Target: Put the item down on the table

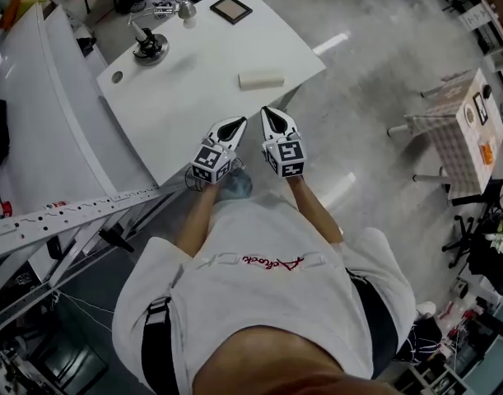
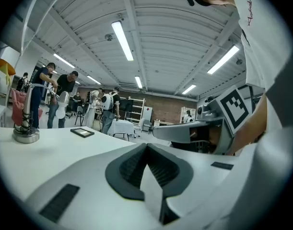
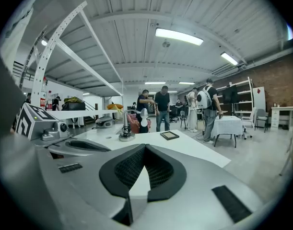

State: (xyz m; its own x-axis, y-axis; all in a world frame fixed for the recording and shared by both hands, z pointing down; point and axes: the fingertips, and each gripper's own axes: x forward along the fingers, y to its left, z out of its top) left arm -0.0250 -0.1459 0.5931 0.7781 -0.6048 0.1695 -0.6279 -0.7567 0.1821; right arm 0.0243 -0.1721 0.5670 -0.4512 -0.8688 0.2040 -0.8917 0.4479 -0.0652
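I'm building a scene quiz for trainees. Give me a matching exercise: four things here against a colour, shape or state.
Things:
1. beige block
2. picture frame
3. metal stand
4. right gripper

Descriptions:
a. shut, empty
b. pale, bar-shaped, lying flat
c. dark, square, lying flat
d. shiny, upright

Pairs: 1-b, 2-c, 3-d, 4-a

I saw a dark picture frame (image 1: pixel 231 9) at twelve o'clock, a metal stand (image 1: pixel 150 46) at eleven, and a checkered side table (image 1: pixel 457 134) at three.
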